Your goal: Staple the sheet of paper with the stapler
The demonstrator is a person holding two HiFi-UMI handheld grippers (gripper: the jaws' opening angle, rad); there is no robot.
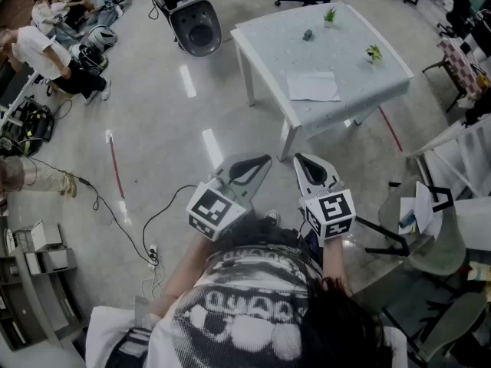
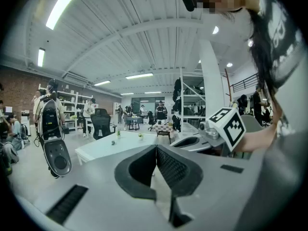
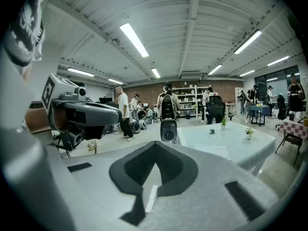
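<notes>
A white table [image 1: 349,60] stands some way ahead of me, at the upper right of the head view. On it lie a white sheet of paper [image 1: 313,87] and, farther back, a small dark stapler [image 1: 307,34]. The right gripper view shows the same paper [image 3: 211,151] and stapler [image 3: 212,131]. Both grippers are held close to the person's chest, far from the table. My left gripper [image 1: 265,159] [image 2: 156,146] is shut with nothing in it. My right gripper [image 1: 299,158] [image 3: 155,143] is also shut and empty, to the right of the left one.
Two small potted plants [image 1: 330,15] [image 1: 374,52] sit on the table. A dark wheeled machine [image 1: 196,21] stands to the table's left. Cables [image 1: 115,213] trail over the floor. Chairs and a paper-strewn stand [image 1: 430,221] crowd the right. People [image 1: 46,52] sit far left.
</notes>
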